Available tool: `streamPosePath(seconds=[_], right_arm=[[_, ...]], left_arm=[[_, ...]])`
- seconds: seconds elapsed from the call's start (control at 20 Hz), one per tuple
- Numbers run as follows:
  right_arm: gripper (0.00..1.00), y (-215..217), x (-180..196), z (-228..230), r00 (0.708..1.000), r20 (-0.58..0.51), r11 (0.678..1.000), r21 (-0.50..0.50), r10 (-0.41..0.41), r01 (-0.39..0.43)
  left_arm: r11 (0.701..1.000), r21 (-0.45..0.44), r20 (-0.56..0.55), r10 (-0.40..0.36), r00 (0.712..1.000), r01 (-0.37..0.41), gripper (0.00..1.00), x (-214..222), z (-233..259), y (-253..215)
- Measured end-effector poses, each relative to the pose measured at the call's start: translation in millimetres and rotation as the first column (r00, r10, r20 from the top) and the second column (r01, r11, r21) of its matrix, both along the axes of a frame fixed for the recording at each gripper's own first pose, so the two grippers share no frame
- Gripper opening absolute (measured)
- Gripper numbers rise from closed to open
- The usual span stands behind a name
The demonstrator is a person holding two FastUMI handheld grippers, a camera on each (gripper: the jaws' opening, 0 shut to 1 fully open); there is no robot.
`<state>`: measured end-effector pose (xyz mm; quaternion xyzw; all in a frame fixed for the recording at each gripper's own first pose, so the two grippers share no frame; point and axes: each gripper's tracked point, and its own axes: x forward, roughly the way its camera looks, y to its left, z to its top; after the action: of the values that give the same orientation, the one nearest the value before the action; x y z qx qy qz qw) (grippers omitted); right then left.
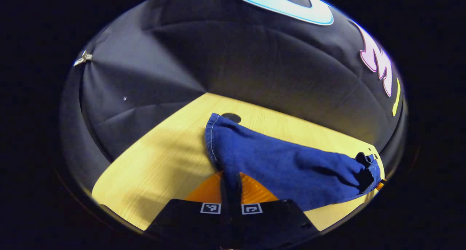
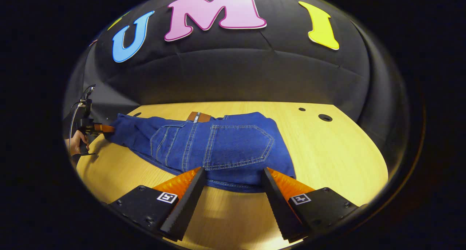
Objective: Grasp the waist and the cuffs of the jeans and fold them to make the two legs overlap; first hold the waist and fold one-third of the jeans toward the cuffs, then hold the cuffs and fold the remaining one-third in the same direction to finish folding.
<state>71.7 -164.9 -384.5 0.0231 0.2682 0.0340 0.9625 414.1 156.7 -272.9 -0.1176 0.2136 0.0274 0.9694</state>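
The jeans [image 2: 218, 144] lie flat on the desk [image 2: 327, 159], directly ahead of the right tool [image 2: 233, 202], back side up, with one rear pocket [image 2: 238, 146] facing the camera. The waist end sits just beyond the right tool's tips; the legs run off to that tool's left, toward the left tool [image 2: 100, 128].

**Tool state**
- Right tool: fingers spread wide, nothing between them. Waist edge lies near the tips, approx. centred in the gap; contact can't be confirmed.
- Left tool [image 1: 231, 191]: fingers pressed together, pinching the cuff end of the jeans [image 1: 287, 170]. Fabric rises out of the pinch and drapes away to its right, w/ the hemmed cuff [image 1: 213, 133] standing just ahead of the tips.

**Handling (judgement)**
- Denim: soft, limp, fairly heavy for cloth. It sags under its own weight, so one held point won't carry the whole length.
- Surface is coarse, not slippery; a firm pinch should hold.
- Not fragile. Main risk is bunching or layers sliding apart during a fold.
- Best hold pts: waistband edge (thick, multi-layer, stiffest part) and the stitched cuff hem. Avoid single-layer mid-leg cloth, which will stretch into a peak.

**Labels / writing**
- A brown patch [image 2: 198, 116] sits at the waistband, on the far side from the right tool. Text on it is too small to read.
- No other brand marks legible on the jeans.
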Motion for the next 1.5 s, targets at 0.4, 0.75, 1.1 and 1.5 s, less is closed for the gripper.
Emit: streamPosePath(seconds=[0.4,0.75,1.1,1.5], right_arm=[[0.96,-59.9,1.6,42.2,0.994,0.034,0.994,-0.026,-0.107,0.108],[0.96,-125.4,-8.8,100.6,0.972,0.118,0.977,-0.047,-0.203,0.209],[0.96,-181.6,-35.0,127.3,0.95,0.167,0.955,-0.091,-0.265,0.282],[0.96,-230.3,-86.2,125.5,0.925,0.13,0.929,-0.055,-0.356,0.366]], left_arm=[[0.997,0.004,0.125,-0.079,0.989,0.08,0.06,-31.5,136.3,-78.7],[0.969,0.06,0.165,-0.248,0.955,0.241,0.06,-67.2,230.0,-225.6],[0.911,0.112,0.15,-0.41,0.9,0.397,0.06,-84.8,252.9,-373.4],[0.812,0.005,0.058,-0.583,0.81,0.584,0.07,-102.8,177.5,-545.5]])
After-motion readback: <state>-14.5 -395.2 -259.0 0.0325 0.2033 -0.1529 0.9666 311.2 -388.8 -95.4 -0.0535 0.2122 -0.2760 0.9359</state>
